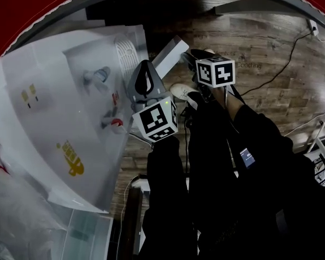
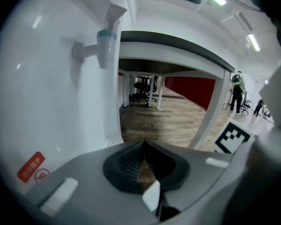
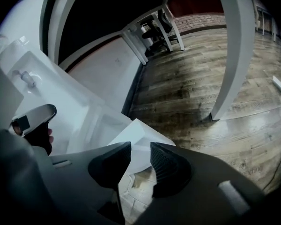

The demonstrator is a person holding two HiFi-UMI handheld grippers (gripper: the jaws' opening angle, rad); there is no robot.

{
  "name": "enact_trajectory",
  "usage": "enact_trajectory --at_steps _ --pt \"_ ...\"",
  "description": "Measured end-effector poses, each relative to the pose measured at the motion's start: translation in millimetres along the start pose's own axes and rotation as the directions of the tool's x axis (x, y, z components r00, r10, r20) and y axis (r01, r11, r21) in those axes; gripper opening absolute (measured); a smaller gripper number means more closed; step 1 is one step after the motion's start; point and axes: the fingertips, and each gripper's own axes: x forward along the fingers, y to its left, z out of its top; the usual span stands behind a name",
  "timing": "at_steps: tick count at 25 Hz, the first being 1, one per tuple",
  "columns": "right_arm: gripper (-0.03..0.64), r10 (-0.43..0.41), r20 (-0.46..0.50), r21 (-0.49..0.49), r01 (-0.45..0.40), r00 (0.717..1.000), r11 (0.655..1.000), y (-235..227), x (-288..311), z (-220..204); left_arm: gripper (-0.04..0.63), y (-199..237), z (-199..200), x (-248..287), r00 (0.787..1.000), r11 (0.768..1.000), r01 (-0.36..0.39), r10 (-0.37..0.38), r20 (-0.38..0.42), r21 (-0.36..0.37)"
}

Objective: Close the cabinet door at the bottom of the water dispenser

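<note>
The white water dispenser [image 1: 59, 118] fills the left of the head view. Its bottom cabinet door [image 1: 170, 52] swings out over the wood floor. My right gripper [image 1: 190, 56] hangs just right of the door's free edge. In the right gripper view the jaws [image 3: 140, 146] stand open, and the door's white upper corner [image 3: 136, 132] shows in the gap, untouched by either pad. My left gripper [image 1: 145, 64] hovers in front of the dispenser's taps, jaws shut on nothing [image 2: 143, 144]. A tap [image 2: 105, 41] juts from the white front to its upper left.
A black cable [image 1: 281, 64] trails across the wood floor to a power strip [image 1: 313, 27]. White table legs [image 3: 234, 55] and an office chair [image 3: 152, 29] stand beyond the door. A person [image 2: 236, 93] stands far off. My dark trouser legs and shoes [image 1: 181, 91] are below the grippers.
</note>
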Motion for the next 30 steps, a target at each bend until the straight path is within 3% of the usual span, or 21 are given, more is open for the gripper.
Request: enact_trajectory --at_steps 14,17,21,26,30 --pt "0.118 0.14 0.004 -0.188 -0.137 0.99 0.973 67 68 79 0.008 23 -13 17 0.998 0.998 -0.061 0.061 -0.022 0.006" --pt "0.118 0.181 -0.012 -0.223 -0.179 0.983 0.958 83 82 88 0.008 21 -11 15 0.998 0.998 -0.055 0.055 -0.02 0.042" --pt "0.12 0.222 -0.067 -0.303 -0.232 0.973 0.925 113 104 105 0.008 17 -9 14 0.998 0.998 -0.06 0.06 -0.017 0.025" --pt "0.109 0.247 -0.151 -0.354 -0.286 0.957 0.891 137 120 106 0.008 16 -6 10 0.998 0.998 -0.058 0.059 -0.018 0.024" --pt "0.109 0.229 -0.151 -0.378 -0.27 0.962 0.885 127 111 103 0.008 16 -3 10 0.999 0.998 -0.051 0.052 -0.01 0.026"
